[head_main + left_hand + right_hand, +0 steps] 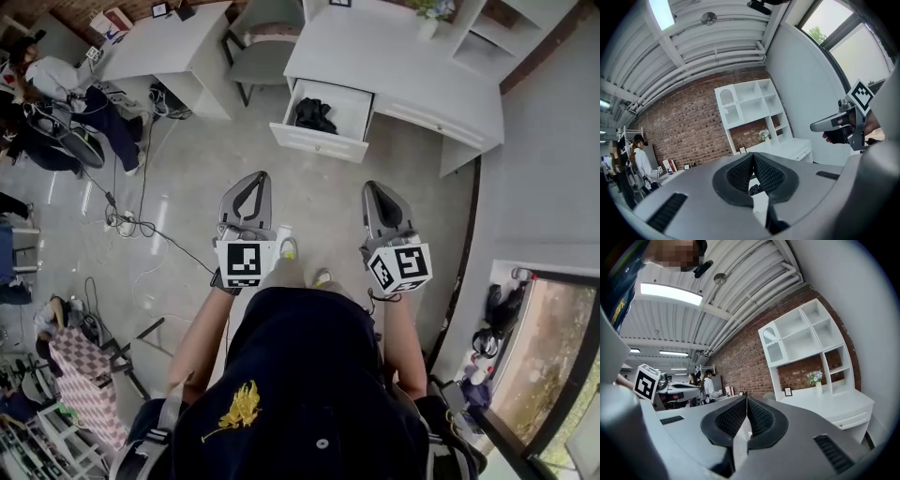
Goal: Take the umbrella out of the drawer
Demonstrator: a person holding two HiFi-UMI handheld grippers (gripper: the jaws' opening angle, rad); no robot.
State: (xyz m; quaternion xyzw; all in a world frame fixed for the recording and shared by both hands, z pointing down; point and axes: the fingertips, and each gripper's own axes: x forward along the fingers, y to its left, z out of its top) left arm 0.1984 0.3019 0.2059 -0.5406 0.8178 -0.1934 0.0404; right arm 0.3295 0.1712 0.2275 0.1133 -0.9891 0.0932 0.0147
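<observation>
Facing the table's [394,58] open drawer [321,144] holding a black umbrella [315,114], left tongs [254,178] and right tongs [376,187] hover pressed together, empty.

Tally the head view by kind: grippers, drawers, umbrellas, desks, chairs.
grippers: 2, left gripper and right gripper, both shut
drawer: 1, open
umbrella: 1, in the drawer
desks: 2, drawer desk and left desk
chair: 1
total: 7
</observation>
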